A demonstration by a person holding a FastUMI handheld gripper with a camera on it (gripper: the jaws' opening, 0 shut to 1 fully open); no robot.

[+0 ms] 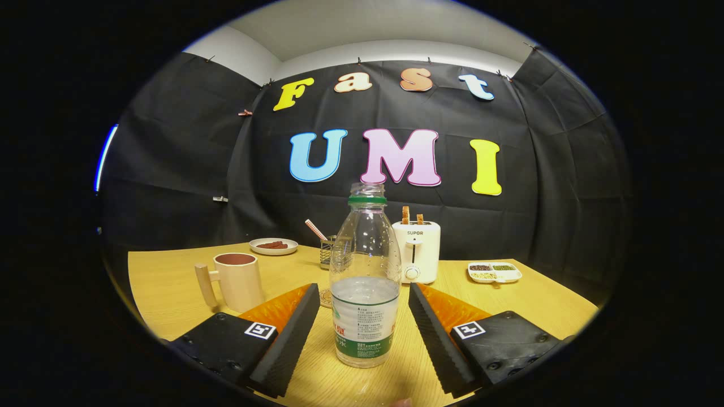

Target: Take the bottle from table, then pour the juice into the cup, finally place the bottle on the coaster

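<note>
Lining up on the bottle [365,282], the first step.
The gripper [362,322] stands open, bottle upright on the table [169,282] between its fingers, untouched; next I'd expect a squeeze, then lifting toward the cup [236,281].

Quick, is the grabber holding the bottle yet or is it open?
Gripper: open, holding nothing. The bottle stands on the table between its fingers, with a gap on each side.

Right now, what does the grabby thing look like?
The tool has two wedge-shaped fingers with ribbed inner faces. Each sits on a dark block fastened with screws and carries a small square black-and-white marker. It has no visible cables.
</note>
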